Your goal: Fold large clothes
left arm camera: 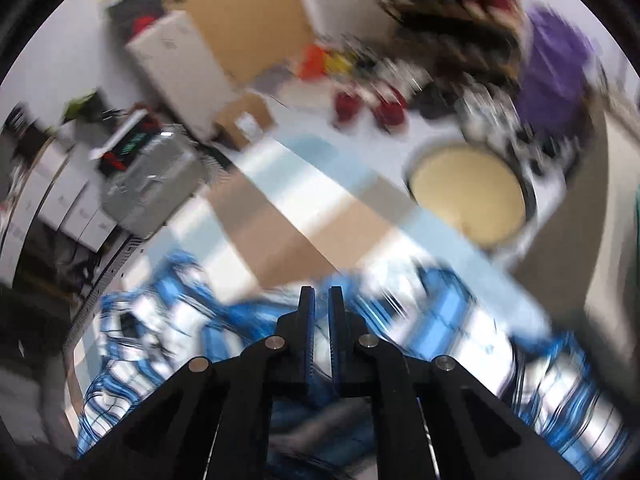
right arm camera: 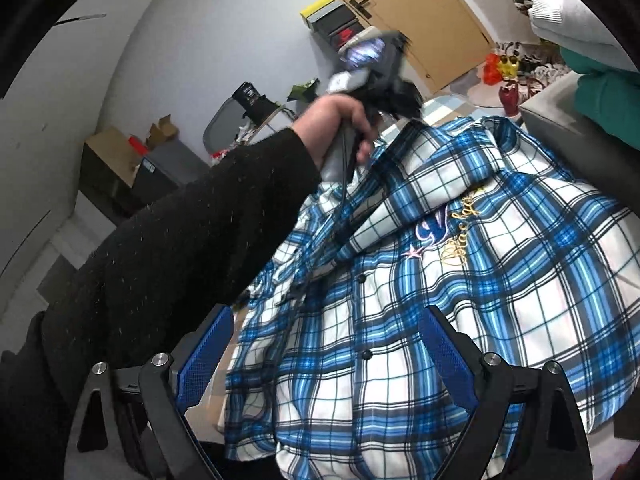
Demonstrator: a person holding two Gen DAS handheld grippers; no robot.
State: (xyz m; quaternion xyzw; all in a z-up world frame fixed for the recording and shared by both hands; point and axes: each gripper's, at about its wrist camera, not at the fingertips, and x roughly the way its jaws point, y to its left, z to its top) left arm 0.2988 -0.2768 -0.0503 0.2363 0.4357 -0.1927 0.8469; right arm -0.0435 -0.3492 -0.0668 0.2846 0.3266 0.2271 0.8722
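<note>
L claw (left arm camera: pixel 321 294), seen from its own cam, is sitting w/ both black fingers nearly together, only a thin slot between the blue pads. The blue-and-white plaid cotton shirt (left arm camera: pixel 460 320) is lying right under and behind the tips, but the frame is too smeared to tell whether any cloth is pinched in that slot. Judging by the pose, it's going for an edge near the collar end, probably to get a fold line started.

R claw (right arm camera: pixel 326 356) is hanging w/ its jaws wide apart, blue pads well clear on either side, nothing between them. It's hovering over the shirt's lower front, near the button row, likely waiting so both ends can be lifted together.

From the R cam, the person's hand (right arm camera: pixel 344 120) in a black knit sleeve (right arm camera: pixel 180 232) is gripping the L tool's handle and angling it down at the shirt's far end. The shirt itself is spreading front-up, w/ gold and blue embroidery (right arm camera: pixel 452 232) on the chest, bunched and rumpled on the L side, so it's still unfolded.

Further out: a round cream-topped stool (left arm camera: pixel 468 192) on the floor, and a tan wooden door (right arm camera: pixel 420 12) beyond.
</note>
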